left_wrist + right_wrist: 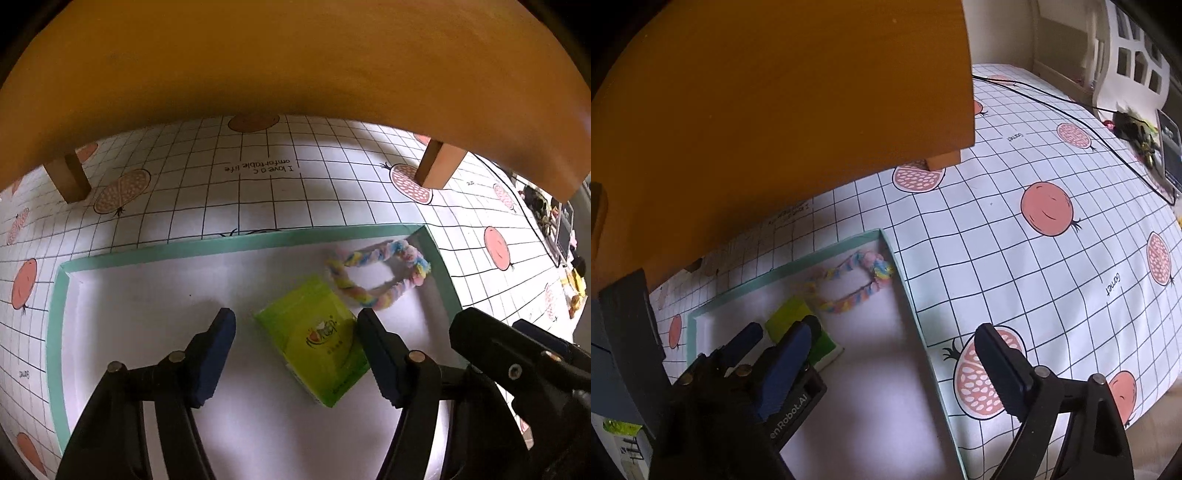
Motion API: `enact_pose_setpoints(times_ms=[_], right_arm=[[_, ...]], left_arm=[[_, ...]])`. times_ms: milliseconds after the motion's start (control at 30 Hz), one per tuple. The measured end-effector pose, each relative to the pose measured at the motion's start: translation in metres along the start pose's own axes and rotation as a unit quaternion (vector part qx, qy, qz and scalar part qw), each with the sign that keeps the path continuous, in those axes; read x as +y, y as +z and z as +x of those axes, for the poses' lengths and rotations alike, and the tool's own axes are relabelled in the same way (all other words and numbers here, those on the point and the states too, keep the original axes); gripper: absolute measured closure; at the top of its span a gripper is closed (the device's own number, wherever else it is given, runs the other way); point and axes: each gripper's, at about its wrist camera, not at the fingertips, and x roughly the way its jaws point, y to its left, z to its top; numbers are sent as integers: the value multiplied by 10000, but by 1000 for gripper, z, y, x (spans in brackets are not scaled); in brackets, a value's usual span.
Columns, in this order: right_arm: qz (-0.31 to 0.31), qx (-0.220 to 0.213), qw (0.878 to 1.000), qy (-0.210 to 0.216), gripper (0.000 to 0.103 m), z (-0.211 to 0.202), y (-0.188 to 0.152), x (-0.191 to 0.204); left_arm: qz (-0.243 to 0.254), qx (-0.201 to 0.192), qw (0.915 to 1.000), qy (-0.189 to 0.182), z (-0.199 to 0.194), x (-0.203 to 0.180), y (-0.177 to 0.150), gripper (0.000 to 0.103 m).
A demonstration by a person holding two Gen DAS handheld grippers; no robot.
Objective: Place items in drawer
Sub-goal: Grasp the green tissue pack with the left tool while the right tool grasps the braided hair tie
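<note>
White drawer w/ mint-green rim (pixel 177 248) sits open on pomegranate-print grid tablecloth (pixel 184 177), below orange wooden cabinet front (pixel 295 55). Lime-green tissue pack (pixel 317 339) lies flat inside drawer; pastel braided rope ring (pixel 380 273) touches its far corner, in drawer's far right corner. Left gripper (pixel 295 325) hovers over pack, fingers spread, grasping nothing. Right gripper (pixel 894 354) also spread wide & empty, straddling drawer's right rim.
</note>
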Motion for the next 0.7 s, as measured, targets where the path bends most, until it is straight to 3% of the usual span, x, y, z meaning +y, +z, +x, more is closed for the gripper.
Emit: enact_pose_setpoints(times_ms=[67, 400, 700], right_arm=[[-34, 5, 10000, 9, 13, 0, 0, 0], [-329, -93, 9992, 194, 19, -3, 0, 11], [-1385, -171, 9899, 240, 26, 2, -1, 40]], left_arm=[[-44, -13, 10000, -87, -1, 2, -2, 44], [-111, 74, 9999, -103, -6, 13, -4, 50], [-323, 104, 9994, -53, -13, 32, -9, 52]])
